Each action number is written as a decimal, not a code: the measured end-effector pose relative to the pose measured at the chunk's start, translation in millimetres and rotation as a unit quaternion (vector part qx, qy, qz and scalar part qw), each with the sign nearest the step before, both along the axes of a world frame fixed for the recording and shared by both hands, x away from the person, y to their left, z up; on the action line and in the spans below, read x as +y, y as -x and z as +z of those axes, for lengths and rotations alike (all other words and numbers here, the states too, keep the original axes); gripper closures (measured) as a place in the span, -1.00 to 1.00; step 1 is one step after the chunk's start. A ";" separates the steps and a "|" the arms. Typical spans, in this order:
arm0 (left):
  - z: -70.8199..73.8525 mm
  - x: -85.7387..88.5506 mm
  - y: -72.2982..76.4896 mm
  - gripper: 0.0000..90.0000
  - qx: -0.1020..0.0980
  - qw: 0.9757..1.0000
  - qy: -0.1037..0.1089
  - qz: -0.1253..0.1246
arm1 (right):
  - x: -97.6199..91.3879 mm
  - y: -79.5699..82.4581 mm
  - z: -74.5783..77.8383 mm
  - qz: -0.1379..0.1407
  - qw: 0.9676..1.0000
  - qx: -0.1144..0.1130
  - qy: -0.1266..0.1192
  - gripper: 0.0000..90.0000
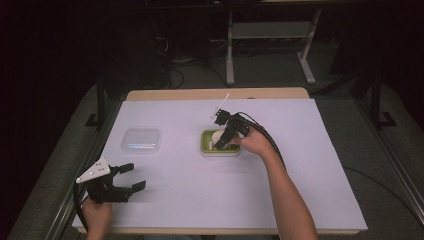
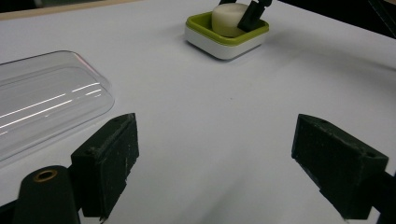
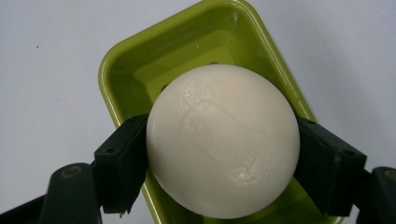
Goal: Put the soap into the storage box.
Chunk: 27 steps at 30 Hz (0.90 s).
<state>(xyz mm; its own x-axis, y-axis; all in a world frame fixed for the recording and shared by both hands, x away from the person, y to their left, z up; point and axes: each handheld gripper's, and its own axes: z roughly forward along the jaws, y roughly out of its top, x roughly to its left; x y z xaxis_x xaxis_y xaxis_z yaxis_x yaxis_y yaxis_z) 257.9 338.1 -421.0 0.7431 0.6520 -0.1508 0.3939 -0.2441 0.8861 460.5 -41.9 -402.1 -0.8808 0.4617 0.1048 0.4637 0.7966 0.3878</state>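
A round white soap bar (image 3: pixel 223 140) sits in a green soap dish (image 3: pixel 187 51) with a white base. My right gripper (image 3: pixel 223 156) is shut on the bar, one black pad pressed against each of its sides. In the high view that gripper (image 1: pixel 223 141) points down into the dish (image 1: pixel 220 151) at mid-table, held by a hand coming from the right. My left gripper (image 1: pixel 136 176) rests low at the table's front left, open with nothing between its jaws. From the left gripper (image 2: pixel 215 168) view, the dish (image 2: pixel 224 44) and the soap (image 2: pixel 228 21) lie far ahead.
A clear plastic lid (image 1: pixel 141 141) lies on the white table cover left of the dish, and shows close at the left of the left gripper view as the lid (image 2: pixel 46 98). The table's far wooden edge (image 1: pixel 215 94) borders a dark floor with desk legs.
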 end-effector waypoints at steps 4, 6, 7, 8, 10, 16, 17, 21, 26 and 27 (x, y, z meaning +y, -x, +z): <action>0.0 0.2 -0.2 -0.68 0.000 1.000 -0.001 0.000 | -0.2 0.1 0.2 -0.002 1.000 -0.001 0.000 -0.49; 0.0 0.1 0.0 -0.68 0.000 1.000 0.000 0.000 | -0.2 0.2 0.7 -0.003 1.000 -0.002 0.000 -0.49; 0.1 0.1 0.0 -0.68 0.000 1.000 0.000 0.000 | -0.4 0.1 1.4 -0.004 1.000 -0.003 -0.001 -0.48; 0.1 0.1 -0.1 -0.68 0.000 1.000 0.000 0.000 | -0.8 -0.1 1.8 -0.003 1.000 -0.004 -0.004 -0.47; 0.0 0.0 -0.1 -0.68 0.000 1.000 0.000 0.000 | -1.9 0.0 4.8 -0.003 1.000 -0.008 -0.016 -0.42; 0.0 -0.6 -0.3 -0.68 -0.001 1.000 -0.002 -0.002 | -11.7 0.7 18.9 -0.010 0.998 -0.023 -0.052 -0.14; -0.1 -0.6 -0.3 -0.68 -0.001 1.000 -0.002 -0.001 | -12.7 0.9 19.5 -0.008 0.998 -0.022 -0.051 -0.15; -0.3 -0.7 -0.4 -0.68 0.000 1.000 -0.002 -0.001 | -14.9 2.7 18.9 -0.012 0.999 -0.017 -0.043 -0.23; -0.4 -1.0 -0.2 -0.68 0.001 1.000 -0.001 -0.001 | -14.9 7.4 21.5 -0.009 0.999 -0.019 -0.038 -0.23; -0.3 -0.9 -0.3 -0.68 0.000 1.000 -0.002 -0.001 | -15.4 8.1 22.3 -0.007 0.999 -0.019 -0.038 -0.23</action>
<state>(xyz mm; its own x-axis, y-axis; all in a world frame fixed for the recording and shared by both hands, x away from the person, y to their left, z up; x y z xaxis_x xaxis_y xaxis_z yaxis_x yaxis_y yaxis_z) 258.2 337.2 -421.4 0.7442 0.6513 -0.1483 0.3936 -0.2483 0.8851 452.4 -57.3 -379.7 -0.8780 0.4667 0.1063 0.4590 0.7577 0.4639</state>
